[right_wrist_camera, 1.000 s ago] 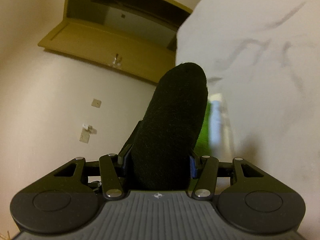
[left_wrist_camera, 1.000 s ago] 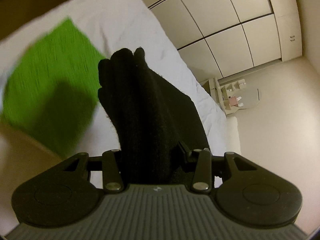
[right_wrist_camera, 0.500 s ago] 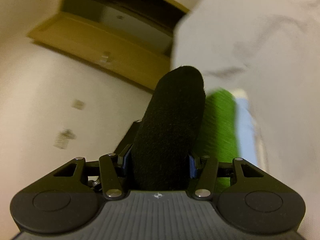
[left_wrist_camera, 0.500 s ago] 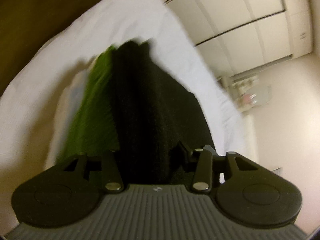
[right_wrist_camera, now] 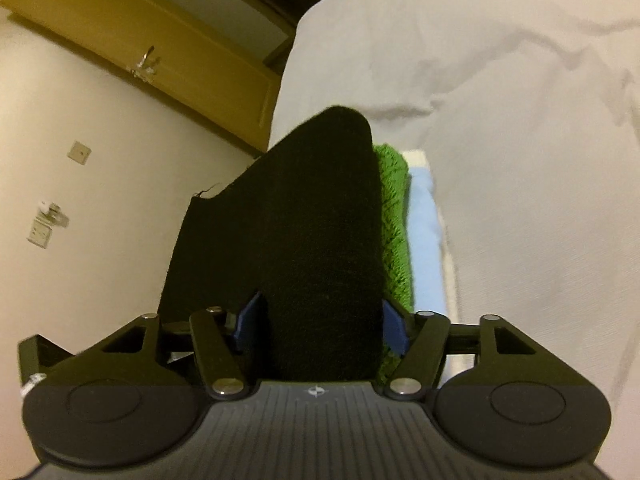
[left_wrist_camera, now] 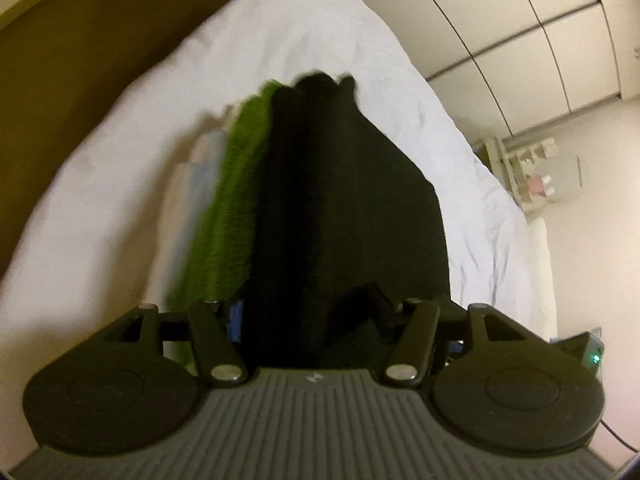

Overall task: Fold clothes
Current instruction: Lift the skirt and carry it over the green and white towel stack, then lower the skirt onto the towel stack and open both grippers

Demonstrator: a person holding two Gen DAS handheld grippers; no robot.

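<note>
Now we hold the folded black garment point(left_wrist_camera: 344, 216) between both tools, over the green knit point(left_wrist_camera: 236, 200) that lies on the white bed point(left_wrist_camera: 304, 28). Our left gripper point(left_wrist_camera: 316, 320) has just been spreading its jaws, the black cloth between them, but we cannot tell whether the pads grip it. Our right gripper point(right_wrist_camera: 320, 324) has just been widening too; its blue pads point(right_wrist_camera: 250, 320) sit apart from the cloth's left side. A pale blue fold point(right_wrist_camera: 426, 232) lies beside the green knit.

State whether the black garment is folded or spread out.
Folded: the black garment forms a thick bundle with a rounded fold edge, lying on the green garment.
</note>
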